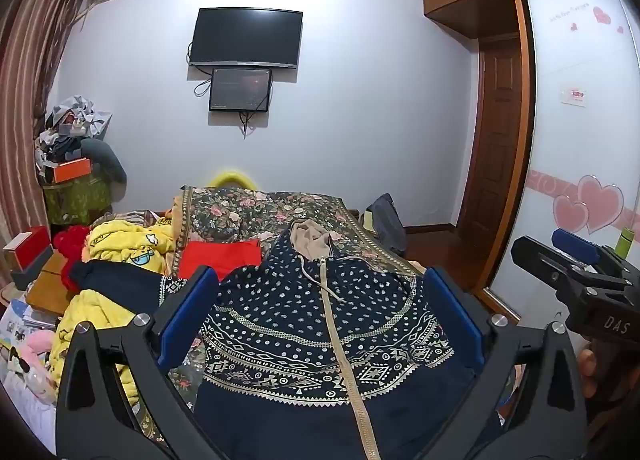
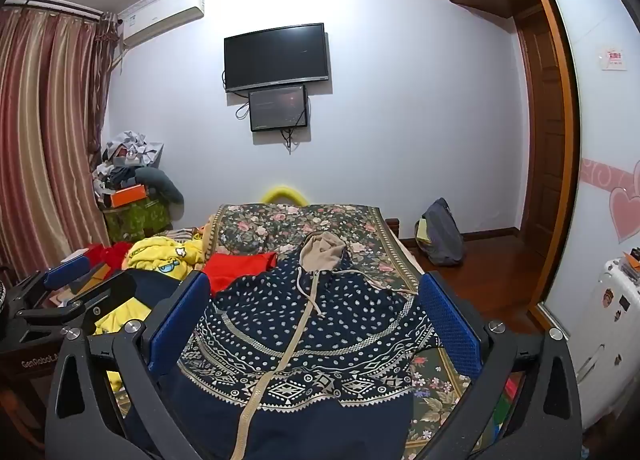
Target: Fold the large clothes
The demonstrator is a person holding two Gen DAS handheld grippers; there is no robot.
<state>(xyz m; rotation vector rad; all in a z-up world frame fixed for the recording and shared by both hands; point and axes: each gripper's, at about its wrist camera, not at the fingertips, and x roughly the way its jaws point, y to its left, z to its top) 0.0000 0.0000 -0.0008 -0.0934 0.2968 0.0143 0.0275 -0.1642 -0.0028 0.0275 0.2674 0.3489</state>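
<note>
— Tongs first: where do yours stand?

— Both spread wide and empty. My left gripper [image 1: 320, 316] and right gripper [image 2: 316, 320] hover over the hem of the hoodie [image 1: 320, 332], touching nothing.

— And the hoodie?

— Flat on the floral bedspread [image 2: 300, 220], zip up, tan hood [image 2: 322, 248] at the far end.

— What might spoil it?

— I'd say pinching bedspread along with the hem, which would drag everything. Also the clothes pile [image 1: 120, 252] crowds the left; a fold swung that way could snag.
</note>
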